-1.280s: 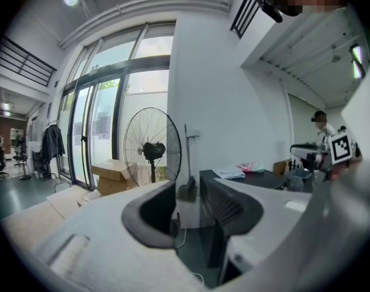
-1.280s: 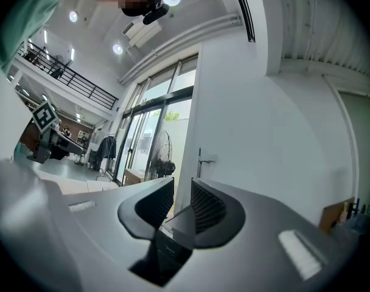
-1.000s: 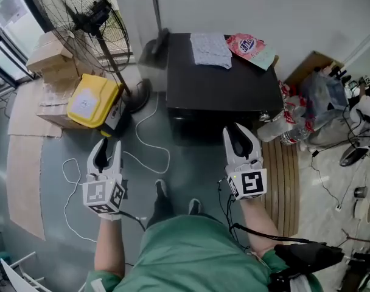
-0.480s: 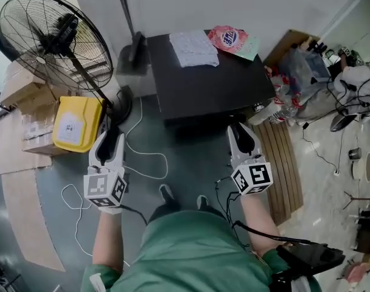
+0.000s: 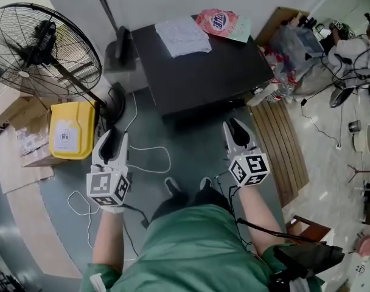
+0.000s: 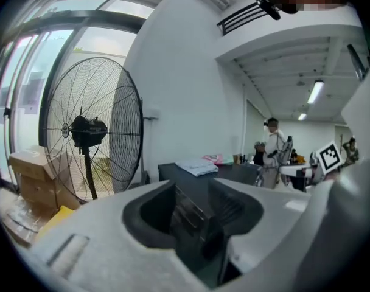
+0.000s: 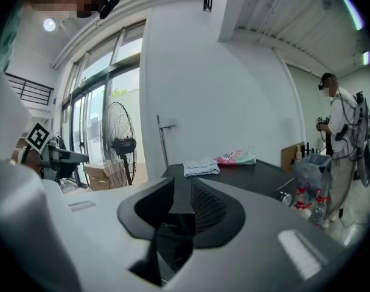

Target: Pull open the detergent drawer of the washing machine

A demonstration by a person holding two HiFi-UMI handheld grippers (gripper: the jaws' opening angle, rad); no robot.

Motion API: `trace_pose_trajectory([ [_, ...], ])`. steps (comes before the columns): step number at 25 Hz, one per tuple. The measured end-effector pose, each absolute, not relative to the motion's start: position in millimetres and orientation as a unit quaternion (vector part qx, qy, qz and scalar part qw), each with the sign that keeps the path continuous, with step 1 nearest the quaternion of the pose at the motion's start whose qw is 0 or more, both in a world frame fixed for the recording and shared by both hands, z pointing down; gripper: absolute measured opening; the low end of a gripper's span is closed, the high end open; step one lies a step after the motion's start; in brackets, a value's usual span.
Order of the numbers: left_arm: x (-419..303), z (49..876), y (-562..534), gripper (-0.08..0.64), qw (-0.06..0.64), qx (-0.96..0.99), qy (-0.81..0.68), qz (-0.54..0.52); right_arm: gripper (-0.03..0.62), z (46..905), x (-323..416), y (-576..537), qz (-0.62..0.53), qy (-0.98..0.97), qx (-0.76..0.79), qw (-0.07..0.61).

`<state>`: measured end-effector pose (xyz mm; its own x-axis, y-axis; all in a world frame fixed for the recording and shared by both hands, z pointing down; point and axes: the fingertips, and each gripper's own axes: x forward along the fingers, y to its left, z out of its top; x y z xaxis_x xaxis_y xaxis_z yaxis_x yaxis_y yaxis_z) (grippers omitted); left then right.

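1. Ahead of both grippers, well apart from them, stands the black washer [image 5: 203, 78], a cloth [image 5: 183, 36] on top.
2. Jaws of left gripper [image 5: 114, 137] clenched, empty.
3. Jaws of right gripper [image 5: 236, 126] clenched, empty.

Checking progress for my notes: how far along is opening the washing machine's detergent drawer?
Nothing looks done: no pulled-out drawer shows on the washing machine, whose front is hidden from above. In hand: the left gripper and right gripper hang in front of it, fingers together, empty, touching nothing. Left: reach the drawer, grip it, pull it out.
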<state>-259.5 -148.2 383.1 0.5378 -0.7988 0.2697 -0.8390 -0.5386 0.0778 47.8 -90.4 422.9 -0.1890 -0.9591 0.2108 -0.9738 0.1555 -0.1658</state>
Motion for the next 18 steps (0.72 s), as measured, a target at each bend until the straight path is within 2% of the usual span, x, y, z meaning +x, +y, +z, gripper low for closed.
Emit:
trace_pose_trajectory([
  [3, -250.4, 395.6, -149.0, 0.166, 0.106, 0.873, -0.463, 0.114, 0.086, 448.4, 46.8, -94.0, 0.183, -0.771, 0.610, 0.005],
  [8, -234.2, 405.3, -148.7, 0.166, 0.107, 0.870, -0.461, 0.137, 0.086, 485.6, 43.5, -96.6, 0.279, -0.796, 0.532, -0.075],
  [18, -213.5, 423.5, -152.3, 0.166, 0.117, 0.853, -0.478, 0.172, 0.087, 551.7, 60.8, -126.9, 0.374, -0.775, 0.490, -0.138],
])
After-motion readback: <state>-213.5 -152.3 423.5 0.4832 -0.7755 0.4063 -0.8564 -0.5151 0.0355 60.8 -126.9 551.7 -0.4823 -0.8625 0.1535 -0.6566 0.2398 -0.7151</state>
